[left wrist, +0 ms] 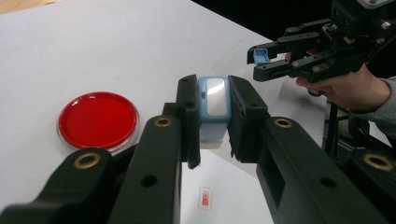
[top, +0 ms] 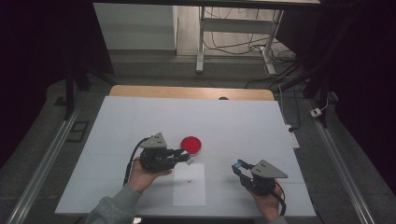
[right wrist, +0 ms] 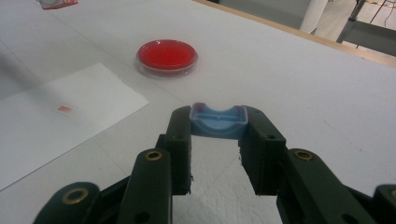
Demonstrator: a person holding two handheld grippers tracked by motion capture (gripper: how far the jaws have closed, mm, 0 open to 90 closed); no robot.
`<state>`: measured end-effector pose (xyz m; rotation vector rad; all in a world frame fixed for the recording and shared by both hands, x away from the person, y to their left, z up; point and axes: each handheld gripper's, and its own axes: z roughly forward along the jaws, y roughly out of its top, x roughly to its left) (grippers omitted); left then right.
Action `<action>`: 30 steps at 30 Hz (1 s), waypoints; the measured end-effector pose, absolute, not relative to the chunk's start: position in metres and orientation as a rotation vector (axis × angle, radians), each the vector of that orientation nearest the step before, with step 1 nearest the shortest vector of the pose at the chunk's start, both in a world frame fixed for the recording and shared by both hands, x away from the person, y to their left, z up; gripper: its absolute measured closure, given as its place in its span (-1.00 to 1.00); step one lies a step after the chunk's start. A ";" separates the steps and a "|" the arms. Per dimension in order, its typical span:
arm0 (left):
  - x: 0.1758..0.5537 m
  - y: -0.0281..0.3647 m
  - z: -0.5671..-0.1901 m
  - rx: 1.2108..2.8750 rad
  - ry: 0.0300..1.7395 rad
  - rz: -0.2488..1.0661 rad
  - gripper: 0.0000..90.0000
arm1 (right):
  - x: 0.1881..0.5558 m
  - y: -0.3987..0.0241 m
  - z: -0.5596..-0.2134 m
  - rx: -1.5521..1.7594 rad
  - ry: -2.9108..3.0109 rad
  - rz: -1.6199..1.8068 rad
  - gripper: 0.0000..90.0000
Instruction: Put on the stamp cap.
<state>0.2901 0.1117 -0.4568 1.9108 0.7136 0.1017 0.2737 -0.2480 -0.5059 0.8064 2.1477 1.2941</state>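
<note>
Above the white desk (top: 140, 121), the left gripper (top: 186, 156) clamps a pale-blue rectangular case with a shiny face (left wrist: 214, 109) near the red round dish (top: 191, 144); the right gripper (top: 239, 165), held level, pinches a small blue plastic cap (right wrist: 218, 121).

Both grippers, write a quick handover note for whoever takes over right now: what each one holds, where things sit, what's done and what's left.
Left tool: shut on the stamp, held above the table beside the red dish.
Right tool: shut on the blue cap, held clear off to the right.
Paper sheet lies between both hands, with one small red mark on it.
Done: cap appears to be off the stamp; one mark on the paper.
Left, probably: recap the stamp and set it down; I can't tell whether more stamping is due.
</note>
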 end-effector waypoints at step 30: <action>0.289 0.100 -0.458 1.931 0.693 0.090 0.68 | 0.268 -0.214 -0.508 0.718 2.172 1.296 0.44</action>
